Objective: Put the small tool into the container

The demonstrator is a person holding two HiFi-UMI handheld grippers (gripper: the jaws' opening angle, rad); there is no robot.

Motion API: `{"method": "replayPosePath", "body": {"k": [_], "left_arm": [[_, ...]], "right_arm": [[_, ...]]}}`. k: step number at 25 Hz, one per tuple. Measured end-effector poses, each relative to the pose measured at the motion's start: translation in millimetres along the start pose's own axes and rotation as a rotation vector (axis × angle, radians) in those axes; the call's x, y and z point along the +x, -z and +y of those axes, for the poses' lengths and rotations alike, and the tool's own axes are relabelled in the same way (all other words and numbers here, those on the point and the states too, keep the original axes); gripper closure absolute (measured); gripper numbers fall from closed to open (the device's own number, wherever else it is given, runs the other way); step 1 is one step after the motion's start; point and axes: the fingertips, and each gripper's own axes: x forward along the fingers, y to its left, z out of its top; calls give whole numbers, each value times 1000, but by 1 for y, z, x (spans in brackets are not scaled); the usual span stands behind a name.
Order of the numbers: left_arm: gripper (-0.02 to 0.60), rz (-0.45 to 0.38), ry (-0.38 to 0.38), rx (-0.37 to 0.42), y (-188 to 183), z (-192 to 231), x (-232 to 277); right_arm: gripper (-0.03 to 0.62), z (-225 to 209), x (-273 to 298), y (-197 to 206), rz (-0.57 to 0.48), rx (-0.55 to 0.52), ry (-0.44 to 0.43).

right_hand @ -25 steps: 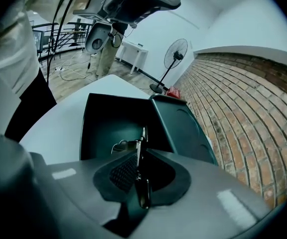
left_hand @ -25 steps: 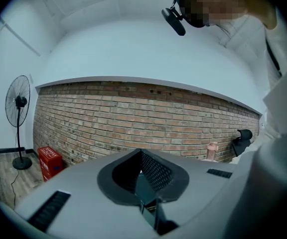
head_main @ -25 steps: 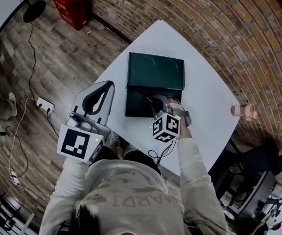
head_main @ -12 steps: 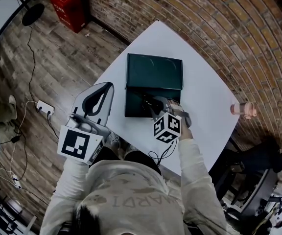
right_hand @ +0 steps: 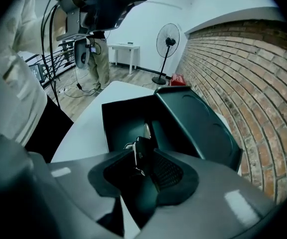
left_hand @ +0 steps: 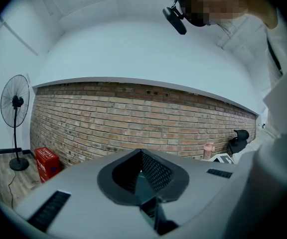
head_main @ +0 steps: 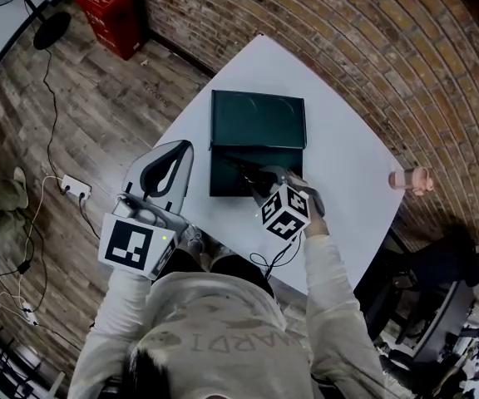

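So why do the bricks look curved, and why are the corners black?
Head view: the wide-angle lens bends the red-brown brick wall into arcs and bows the edges of the white square table. Left gripper view and right gripper view: a round image leaves black corners. Left gripper view: the mosaic patch was added afterwards to hide a face.

Lab: brick wall (left_hand: 133, 118), standing fan (left_hand: 15, 102)

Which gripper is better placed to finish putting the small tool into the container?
Right. The right gripper is over the open container, jaws opening with the small tool between them. The left gripper is off to the side, empty.
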Motion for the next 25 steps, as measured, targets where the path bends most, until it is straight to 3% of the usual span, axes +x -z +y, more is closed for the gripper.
{"method": "replayPosePath", "body": {"k": [9,13,18,25], "left_arm": [[577,-10,10,8,-4,-6,-8],[577,-19,21,16,-6,-16,-12],[577,-24,26,21,-9,-29,-16],[577,-36,30,31,-15,-52,-29]], "right_arm": [[470,9,-15,-9,-63,98,-4],[583,2,-32,-15,-161,201,72],[585,4,-56,-22,-278,323,76],[585,6,-97,-19,-434,447,144]]}}
